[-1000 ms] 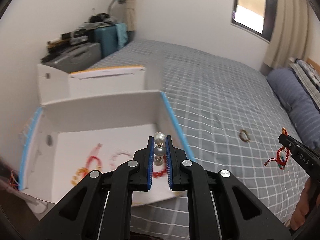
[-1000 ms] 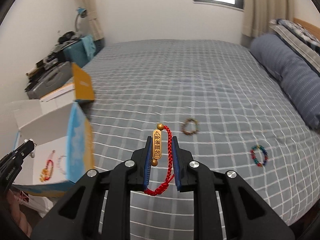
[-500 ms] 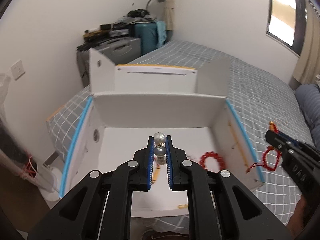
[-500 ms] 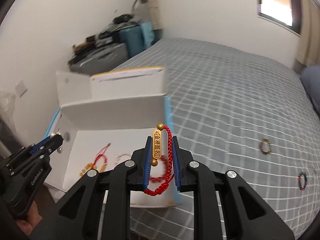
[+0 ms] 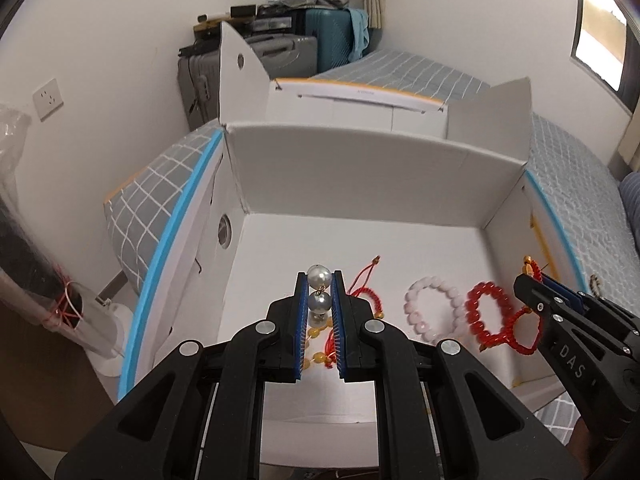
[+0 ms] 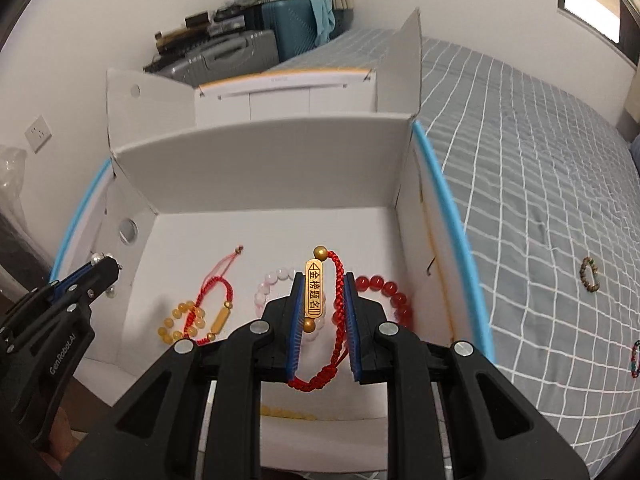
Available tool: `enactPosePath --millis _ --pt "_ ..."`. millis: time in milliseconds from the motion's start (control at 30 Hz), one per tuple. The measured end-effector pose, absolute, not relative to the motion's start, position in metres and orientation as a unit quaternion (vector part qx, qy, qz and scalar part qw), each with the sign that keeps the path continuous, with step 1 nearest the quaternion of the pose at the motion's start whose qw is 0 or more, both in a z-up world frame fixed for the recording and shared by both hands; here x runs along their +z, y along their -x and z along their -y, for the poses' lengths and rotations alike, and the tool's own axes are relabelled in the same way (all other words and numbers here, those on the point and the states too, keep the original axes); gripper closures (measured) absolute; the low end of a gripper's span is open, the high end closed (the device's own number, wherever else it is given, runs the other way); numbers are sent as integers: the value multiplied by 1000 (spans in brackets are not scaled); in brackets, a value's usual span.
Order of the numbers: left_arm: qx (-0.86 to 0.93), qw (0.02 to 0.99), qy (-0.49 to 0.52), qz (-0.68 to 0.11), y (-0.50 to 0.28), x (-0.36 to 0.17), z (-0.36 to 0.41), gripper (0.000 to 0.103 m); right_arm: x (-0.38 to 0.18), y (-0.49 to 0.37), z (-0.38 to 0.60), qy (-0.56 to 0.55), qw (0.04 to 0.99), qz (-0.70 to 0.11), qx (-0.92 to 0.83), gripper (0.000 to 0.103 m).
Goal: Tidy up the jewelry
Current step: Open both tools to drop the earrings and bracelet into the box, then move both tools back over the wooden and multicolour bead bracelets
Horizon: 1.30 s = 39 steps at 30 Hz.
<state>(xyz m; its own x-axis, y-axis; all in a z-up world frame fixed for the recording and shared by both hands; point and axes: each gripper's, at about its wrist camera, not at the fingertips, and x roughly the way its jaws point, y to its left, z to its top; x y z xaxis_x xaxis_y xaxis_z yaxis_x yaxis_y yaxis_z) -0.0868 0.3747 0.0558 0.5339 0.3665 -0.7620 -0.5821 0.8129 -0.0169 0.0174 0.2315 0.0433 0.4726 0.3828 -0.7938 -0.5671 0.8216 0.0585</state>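
My left gripper (image 5: 319, 280) is shut on a pearl earring (image 5: 319, 287) and holds it over the left part of an open white box (image 5: 360, 176). My right gripper (image 6: 323, 280) is shut on a red braided bracelet with a gold plate (image 6: 314, 295) over the box's right part (image 6: 260, 160). On the box floor lie a pink bead bracelet (image 5: 434, 312), a red bead bracelet (image 5: 486, 308), a red cord bracelet (image 6: 216, 292) and a yellow bead bracelet (image 6: 176, 322).
The box sits at the corner of a grey checked bed (image 6: 540, 160). A brown bead bracelet (image 6: 591, 274) and a multicoloured bracelet (image 6: 635, 359) lie on the bed to the right. Suitcases (image 5: 280, 52) stand by the wall behind.
Both grippers have swung left from over the bed and moved in over the box, each still holding its piece. The box floor now fills both views.
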Motion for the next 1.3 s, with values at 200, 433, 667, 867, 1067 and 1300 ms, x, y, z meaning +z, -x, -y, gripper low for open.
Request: enactPosePath --millis 200,433,667,867,1067,1300 --pt "267 858 145 -413 86 44 -381 92 32 -20 -240 123 845 -450 262 85" --pt "268 854 152 -419 85 39 -388 91 28 -19 -244 137 845 -450 256 83" --pt "280 858 151 -404 92 48 -387 58 37 -13 -246 146 856 -423 258 49" --pt "289 863 139 -390 97 56 -385 28 48 -13 -237 125 868 -409 250 19" --pt "294 867 137 -377 102 63 -384 16 56 -14 -221 104 876 -401 248 9" --pt "284 883 111 -356 98 77 -361 9 75 -15 -180 82 893 -376 231 7"
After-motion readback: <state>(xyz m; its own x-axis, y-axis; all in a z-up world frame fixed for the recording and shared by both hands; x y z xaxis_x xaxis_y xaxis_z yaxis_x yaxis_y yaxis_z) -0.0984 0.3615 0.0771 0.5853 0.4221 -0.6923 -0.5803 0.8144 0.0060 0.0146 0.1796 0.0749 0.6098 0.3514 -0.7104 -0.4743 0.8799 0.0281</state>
